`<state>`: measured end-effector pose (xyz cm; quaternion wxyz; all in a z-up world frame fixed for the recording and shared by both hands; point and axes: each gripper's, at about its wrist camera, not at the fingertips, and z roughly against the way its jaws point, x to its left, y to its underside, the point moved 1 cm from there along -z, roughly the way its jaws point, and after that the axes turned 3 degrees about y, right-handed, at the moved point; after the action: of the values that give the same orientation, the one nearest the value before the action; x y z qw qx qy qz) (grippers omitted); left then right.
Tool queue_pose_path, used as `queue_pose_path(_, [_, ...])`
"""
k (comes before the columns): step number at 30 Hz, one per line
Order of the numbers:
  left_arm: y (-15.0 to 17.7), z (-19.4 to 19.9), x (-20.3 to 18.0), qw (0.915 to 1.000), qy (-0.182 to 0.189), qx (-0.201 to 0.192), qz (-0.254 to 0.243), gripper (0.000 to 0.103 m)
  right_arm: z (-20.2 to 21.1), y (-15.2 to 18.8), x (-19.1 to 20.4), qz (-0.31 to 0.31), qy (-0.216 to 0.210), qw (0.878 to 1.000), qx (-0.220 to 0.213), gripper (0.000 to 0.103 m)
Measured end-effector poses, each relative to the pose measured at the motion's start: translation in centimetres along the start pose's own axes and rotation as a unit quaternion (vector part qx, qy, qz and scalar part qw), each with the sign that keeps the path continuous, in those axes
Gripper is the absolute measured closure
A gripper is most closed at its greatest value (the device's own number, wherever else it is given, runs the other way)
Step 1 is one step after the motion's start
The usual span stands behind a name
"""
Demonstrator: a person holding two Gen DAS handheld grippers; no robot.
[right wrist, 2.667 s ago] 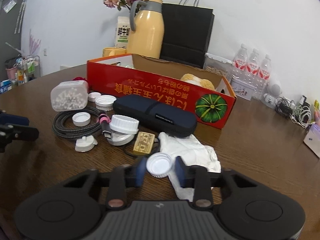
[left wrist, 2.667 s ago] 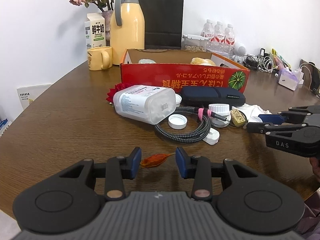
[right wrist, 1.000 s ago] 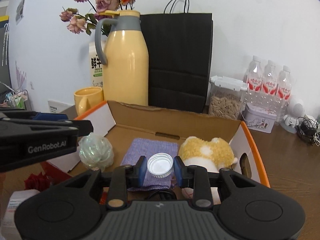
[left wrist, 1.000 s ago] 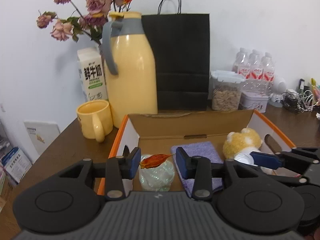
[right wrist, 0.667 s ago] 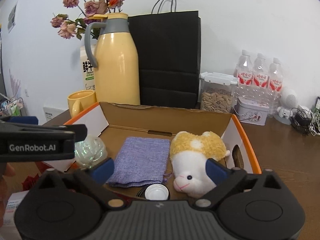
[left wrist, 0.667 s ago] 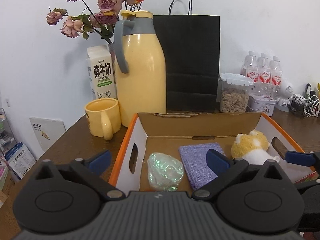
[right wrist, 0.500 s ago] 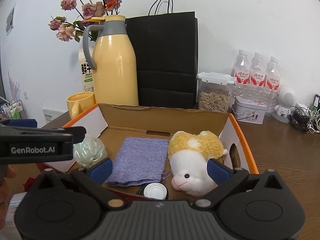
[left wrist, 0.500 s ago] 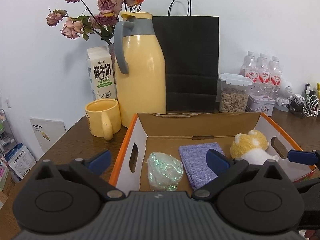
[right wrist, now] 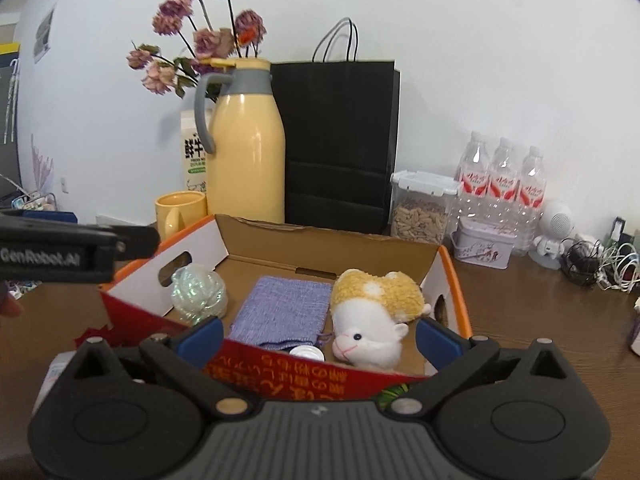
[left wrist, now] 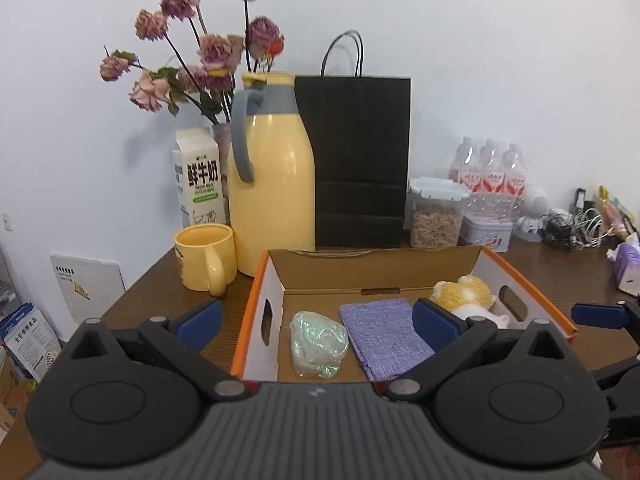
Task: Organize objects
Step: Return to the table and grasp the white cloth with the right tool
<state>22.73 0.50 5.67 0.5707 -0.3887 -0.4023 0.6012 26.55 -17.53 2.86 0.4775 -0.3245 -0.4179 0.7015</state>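
Both grippers hang over the near side of an open cardboard box [right wrist: 454, 280] on a brown table [left wrist: 560, 272]. The left gripper [left wrist: 316, 318] has its jaws wide apart, and nothing is between them. The right gripper [right wrist: 319, 332] has jaws that have just been opening; they now stand wide apart too, with nothing held. Inside the box, a shiny crumpled ball [right wrist: 199, 288] lies at the left end. A purple cloth pouch [right wrist: 282, 312] lies flat beside it in the middle. A yellow and white plush toy [right wrist: 374, 312] lies at the right end. A white bottle cap [right wrist: 307, 354] sits on the box floor near the front wall, just beside the toy's face. Behind the box stand a yellow mug [left wrist: 204, 258], a tall yellow jug [left wrist: 274, 184] and a black paper bag [left wrist: 360, 160].
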Motion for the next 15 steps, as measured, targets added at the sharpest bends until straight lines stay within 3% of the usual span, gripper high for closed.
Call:
queue_pose_path(7, [1.7, 3.8, 1.0, 0.9996, 0.005, -0.011, -0.026, 0.000, 4.3, 1.8, -0.8, 0.014, -0.006, 1.000, -0.010, 0.000])
queue_pose_path(15, [5.4, 6.9, 2.5, 0.9992, 0.008, 0.010, -0.038, 0.000, 6.7, 5.7, -1.8, 0.029, -0.011, 0.999, 0.032, 0.000])
